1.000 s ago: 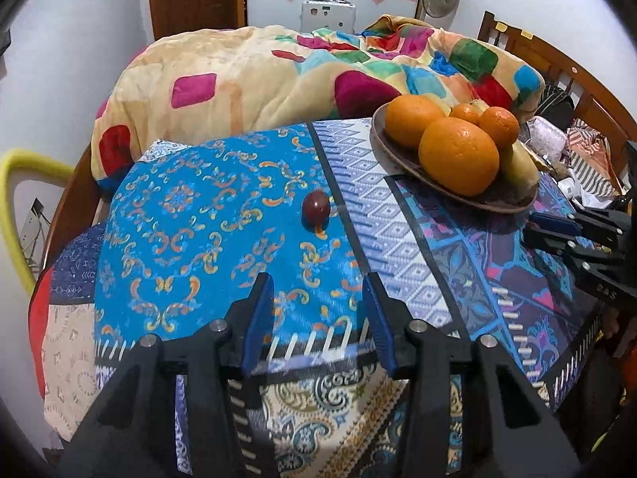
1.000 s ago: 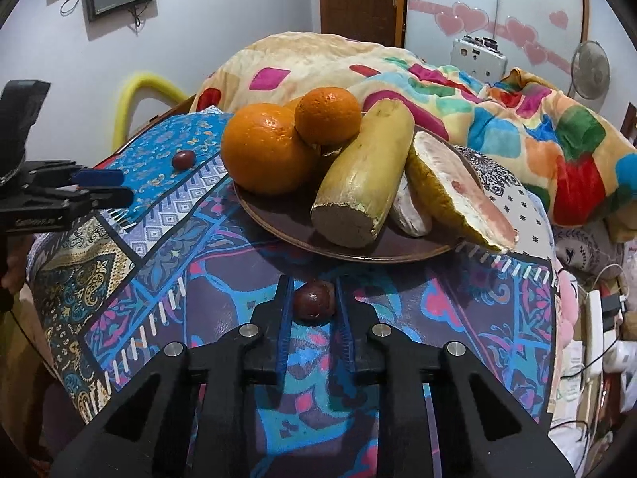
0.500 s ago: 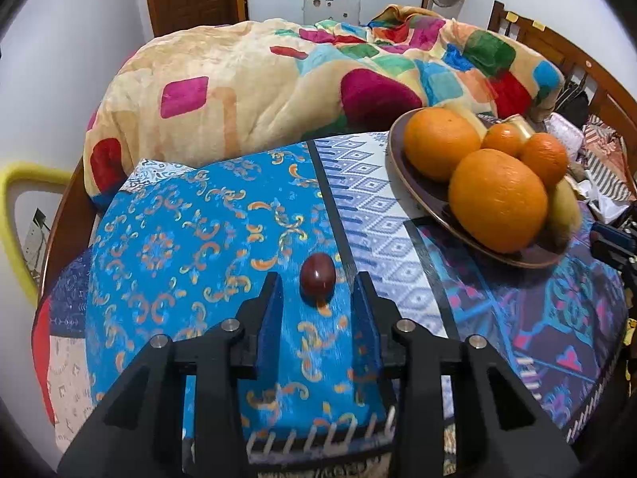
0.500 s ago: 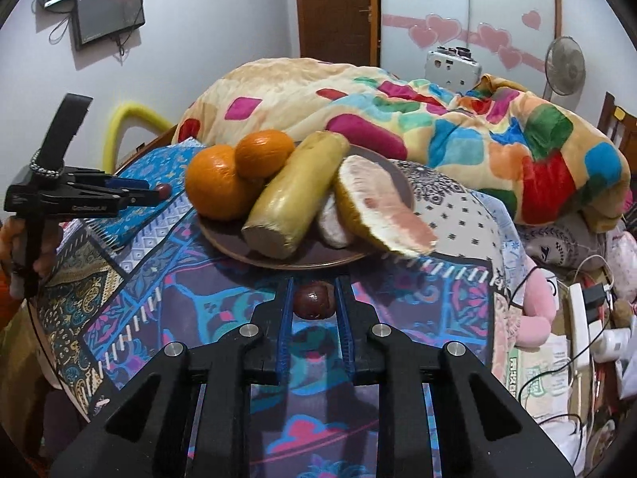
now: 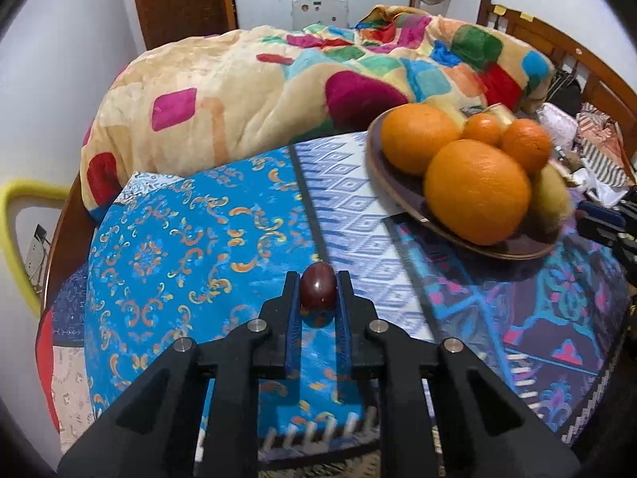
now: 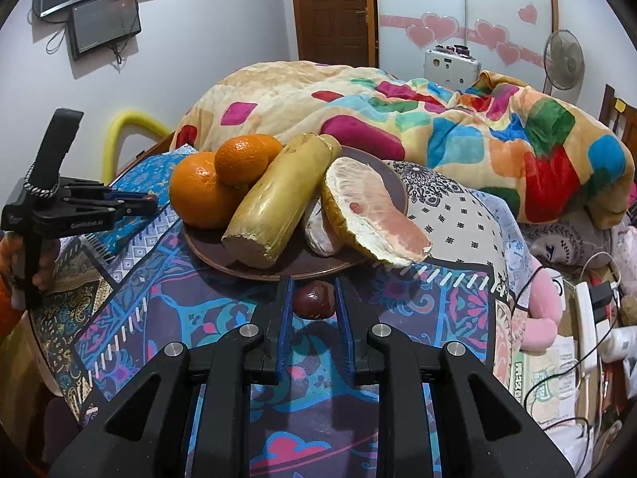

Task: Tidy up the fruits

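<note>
On the patterned cloth (image 5: pixel 167 239) over the table, toward its left edge, the left gripper (image 5: pixel 317 298) is clamped on a dark red fruit (image 5: pixel 317 290). Further right, near the table's far edge, a brown plate (image 6: pixel 302 267) carries oranges (image 6: pixel 199 191), a yellow stalk (image 6: pixel 278 199) and a pomelo wedge (image 6: pixel 370 207). At the plate's near rim, the right gripper (image 6: pixel 313 298) pinches a second dark fruit (image 6: pixel 313 299).

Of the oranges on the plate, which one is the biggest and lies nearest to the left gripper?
The large orange at the front edge of the brown plate. In the left wrist view it lies nearest the left gripper and looks bigger than the others behind it.
</note>
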A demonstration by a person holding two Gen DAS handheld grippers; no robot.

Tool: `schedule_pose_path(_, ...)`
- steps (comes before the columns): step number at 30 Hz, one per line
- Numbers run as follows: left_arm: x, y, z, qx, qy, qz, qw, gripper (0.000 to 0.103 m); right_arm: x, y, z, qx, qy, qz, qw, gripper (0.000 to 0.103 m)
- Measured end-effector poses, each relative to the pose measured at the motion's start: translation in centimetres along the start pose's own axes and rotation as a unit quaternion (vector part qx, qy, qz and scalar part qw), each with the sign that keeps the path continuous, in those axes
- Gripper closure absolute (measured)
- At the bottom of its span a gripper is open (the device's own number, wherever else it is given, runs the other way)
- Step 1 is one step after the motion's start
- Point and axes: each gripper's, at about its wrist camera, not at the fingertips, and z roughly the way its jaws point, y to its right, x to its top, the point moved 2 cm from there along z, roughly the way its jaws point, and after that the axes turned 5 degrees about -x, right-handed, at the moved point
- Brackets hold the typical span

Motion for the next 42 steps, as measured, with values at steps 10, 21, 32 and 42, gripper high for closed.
schedule_pose_path(10,0.4,4.9,-2.7,-0.061,0.031,0.028,0.9973,0.086,0.8,0.3,-0.4,-0.006,0.012,-0.002,1.000,0.084)
schedule_pose_path(21,2.0,9.5,-1.9,-0.102,0.043,0.055,0.9923,0.086,2.1,-0.1,0.6,-0.007,0.022,-0.016,1.000,0.084)
schedule_pose_path(32,1.9,11.6,-0.8,-0.103,0.043,0.078,0.9908,0.086,2.2,0.3,1.9,0.006,0.008,-0.009,1.000,0.084)
schedule_pose_path(42,1.9,11.9,0.6,-0.095,0.028,0.071,0.9926,0.083,2.1,0.1,2.7,0.007,-0.013,-0.014,1.000,0.083)
